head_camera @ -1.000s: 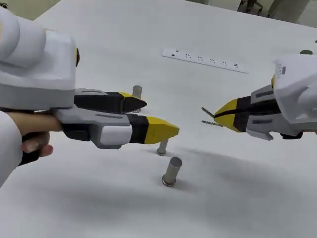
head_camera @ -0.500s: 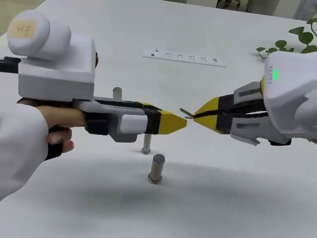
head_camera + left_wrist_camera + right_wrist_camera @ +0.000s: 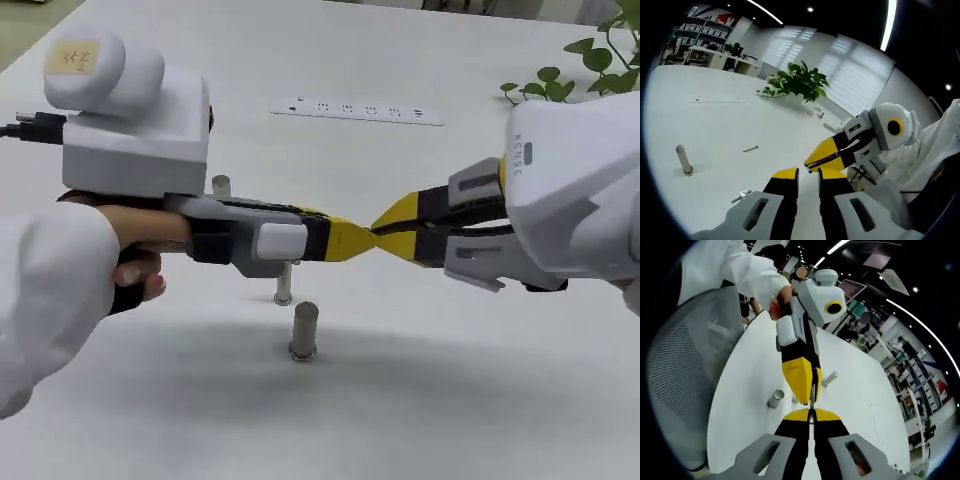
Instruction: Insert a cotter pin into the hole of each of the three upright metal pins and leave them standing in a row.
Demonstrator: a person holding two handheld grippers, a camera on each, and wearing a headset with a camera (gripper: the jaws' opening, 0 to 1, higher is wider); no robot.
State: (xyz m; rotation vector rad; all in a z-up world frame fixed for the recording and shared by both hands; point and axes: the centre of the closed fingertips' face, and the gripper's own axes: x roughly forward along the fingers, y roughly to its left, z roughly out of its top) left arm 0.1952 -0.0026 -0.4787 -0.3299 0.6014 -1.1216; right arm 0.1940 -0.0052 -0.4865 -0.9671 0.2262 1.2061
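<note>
Cotter pin (image 3: 814, 167), clenched in right gripper (image 3: 398, 230), had closed in from 3 o'clock onto slightly parted left gripper (image 3: 352, 240), tip-to-tip above metal pins (image 3: 304, 330); handover judged imminent.

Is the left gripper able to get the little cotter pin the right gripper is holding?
Probably yes. The left gripper has its fingers a little apart, tip to tip with the right gripper, and the cotter pin pokes straight toward that gap. Nothing sits between them.
</note>
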